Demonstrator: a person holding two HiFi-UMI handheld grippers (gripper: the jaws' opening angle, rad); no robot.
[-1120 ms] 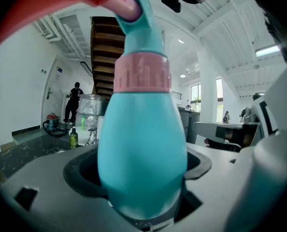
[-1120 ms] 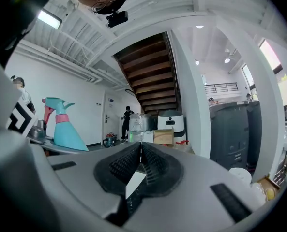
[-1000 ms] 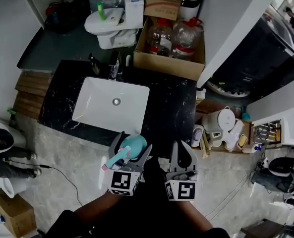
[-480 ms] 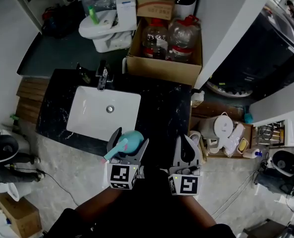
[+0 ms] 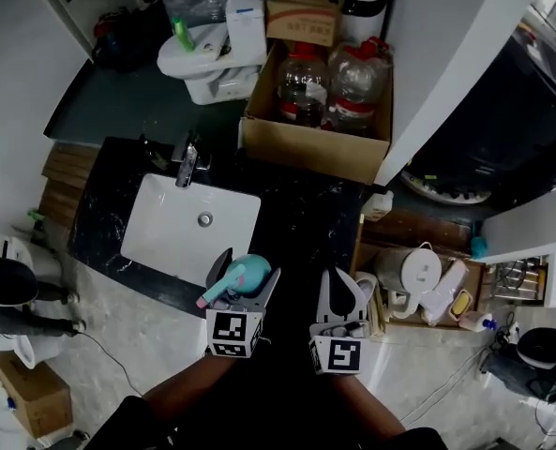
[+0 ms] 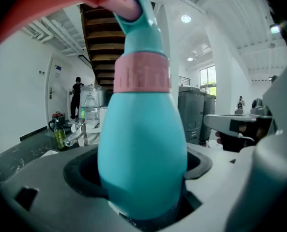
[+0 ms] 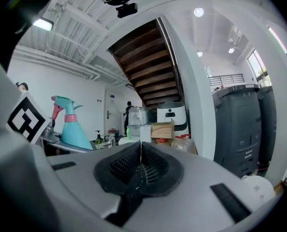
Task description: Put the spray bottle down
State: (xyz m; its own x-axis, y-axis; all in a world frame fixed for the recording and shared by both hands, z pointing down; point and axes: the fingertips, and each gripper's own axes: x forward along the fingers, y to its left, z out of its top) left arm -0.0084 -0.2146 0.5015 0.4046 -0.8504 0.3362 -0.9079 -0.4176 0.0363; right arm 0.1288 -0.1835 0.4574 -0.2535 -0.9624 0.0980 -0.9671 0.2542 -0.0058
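Left gripper (image 5: 248, 272) clamps the bottle's (image 6: 142, 153) belly, holding it upright by the counter's (image 5: 306, 218) near edge beside the sink (image 5: 165, 232), likely for set-down; right gripper (image 5: 338, 284) closed, empty

Bright, even indoor light; ceiling lamps (image 7: 198, 12) glare white. Strong fisheye bending, dark corners in both gripper views. Near-lens spray bottle (image 6: 142, 144) slightly soft.
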